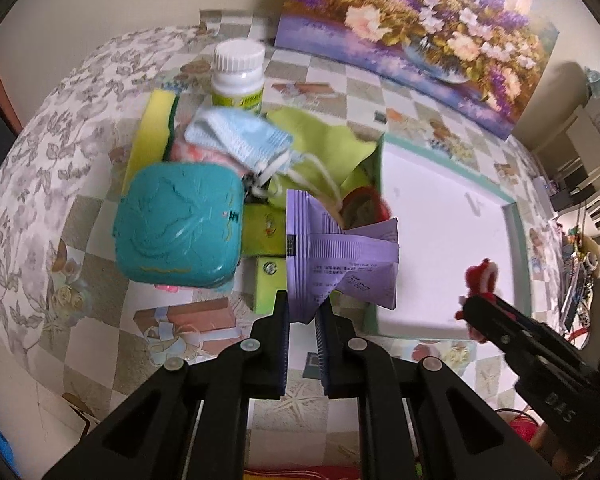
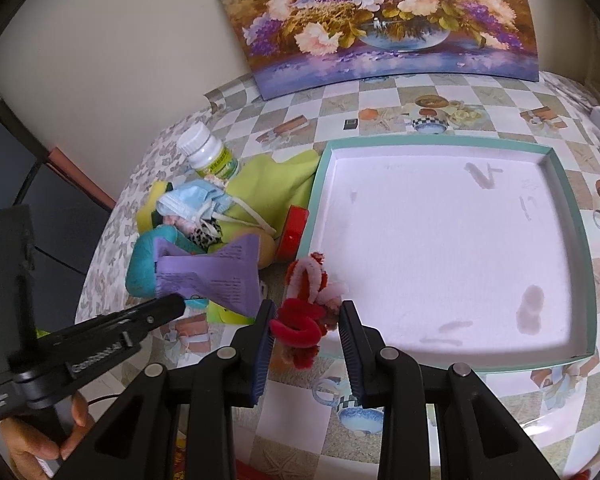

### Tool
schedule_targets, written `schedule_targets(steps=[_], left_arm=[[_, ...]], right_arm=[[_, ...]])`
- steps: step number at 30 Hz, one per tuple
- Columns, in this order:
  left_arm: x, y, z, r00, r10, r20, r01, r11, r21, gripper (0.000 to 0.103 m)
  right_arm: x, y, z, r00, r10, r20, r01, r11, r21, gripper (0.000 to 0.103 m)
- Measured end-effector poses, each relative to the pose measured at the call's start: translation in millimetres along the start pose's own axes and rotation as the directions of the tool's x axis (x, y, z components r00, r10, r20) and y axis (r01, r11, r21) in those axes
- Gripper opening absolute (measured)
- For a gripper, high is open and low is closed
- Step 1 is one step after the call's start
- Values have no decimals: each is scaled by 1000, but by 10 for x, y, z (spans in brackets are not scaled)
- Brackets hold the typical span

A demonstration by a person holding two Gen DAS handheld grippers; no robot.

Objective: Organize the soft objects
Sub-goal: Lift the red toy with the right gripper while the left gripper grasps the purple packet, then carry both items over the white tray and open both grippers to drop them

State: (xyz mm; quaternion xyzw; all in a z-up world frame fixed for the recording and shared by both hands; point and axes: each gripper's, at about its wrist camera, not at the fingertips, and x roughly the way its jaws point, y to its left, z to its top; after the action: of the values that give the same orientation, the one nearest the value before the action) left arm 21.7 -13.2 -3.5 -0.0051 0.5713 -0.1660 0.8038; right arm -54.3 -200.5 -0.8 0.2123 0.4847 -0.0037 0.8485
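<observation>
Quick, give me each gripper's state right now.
Left gripper: shut on the purple packet.
Right gripper: shut on the red and white pipe-cleaner figure.

You find little legible print here. The purple sachet [image 1: 340, 256] carries rows of small dark print and a barcode strip at its 9 o'clock edge; the characters are too small to read. The white bottle [image 1: 239, 76] bears a green label, its text blurred. The right gripper [image 1: 466, 312] arm shows raised letters reading roughly "DAS", inverted.
</observation>
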Motion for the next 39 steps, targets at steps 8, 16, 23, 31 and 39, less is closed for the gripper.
schedule_targets(steps=[8,16,23,31,39], left_arm=[[-352,-443,286,996,-53,73,49,997,52,12],[-345,-1000,521,992,-80,102,69,992,109,12],[113,-1397,681,996,-74,41,69,991,119,13],[651,-1713,815,999,-44,-28,48,990,130,13],[981,-1749,794,997,-18,-74,28,991,130,14]], right_arm=[[-397,-189,335,993,-37,109,31,998,55,34],[-575,-706,668,979,-117,165,85,977,193,34],[-414,-1291,804,974,-193,122,147,939,311,34],[-243,-1703,911,964,-259,66,218,904,367,36],[-121,-1834,900,955,-298,5,275,888,368,40]])
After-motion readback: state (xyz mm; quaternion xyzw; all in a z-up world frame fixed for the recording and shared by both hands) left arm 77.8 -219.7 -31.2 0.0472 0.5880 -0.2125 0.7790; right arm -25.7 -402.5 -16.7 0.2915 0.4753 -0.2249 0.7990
